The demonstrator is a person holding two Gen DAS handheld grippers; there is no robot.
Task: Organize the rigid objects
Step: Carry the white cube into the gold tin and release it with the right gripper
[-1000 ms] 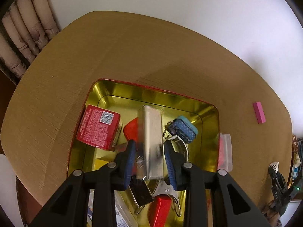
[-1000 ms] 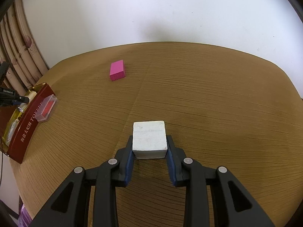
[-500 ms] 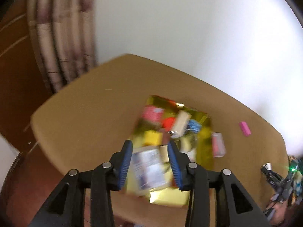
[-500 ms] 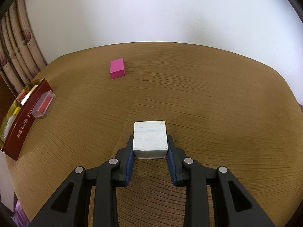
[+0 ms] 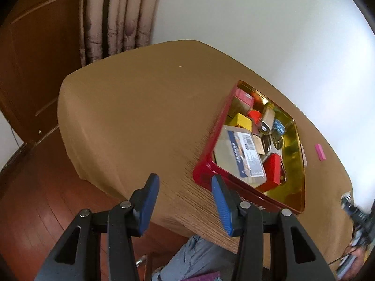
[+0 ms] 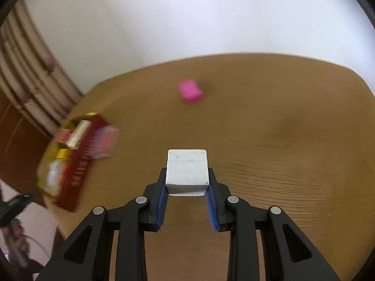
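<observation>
While your right gripper (image 6: pixel 187 187) had its fingers (image 6: pixel 161 201) closed flat on two opposite side faces of the white block (image 6: pixel 187 169), lifted over the table (image 6: pixel 281 140), the block looked stiff, light and smooth-faced, so I judged a square grip low on those parallel faces the safest hold. Your left gripper (image 5: pixel 185 201) hung wide open and empty near the red tin (image 5: pixel 206 175), which already sat crowded with small items.
</observation>
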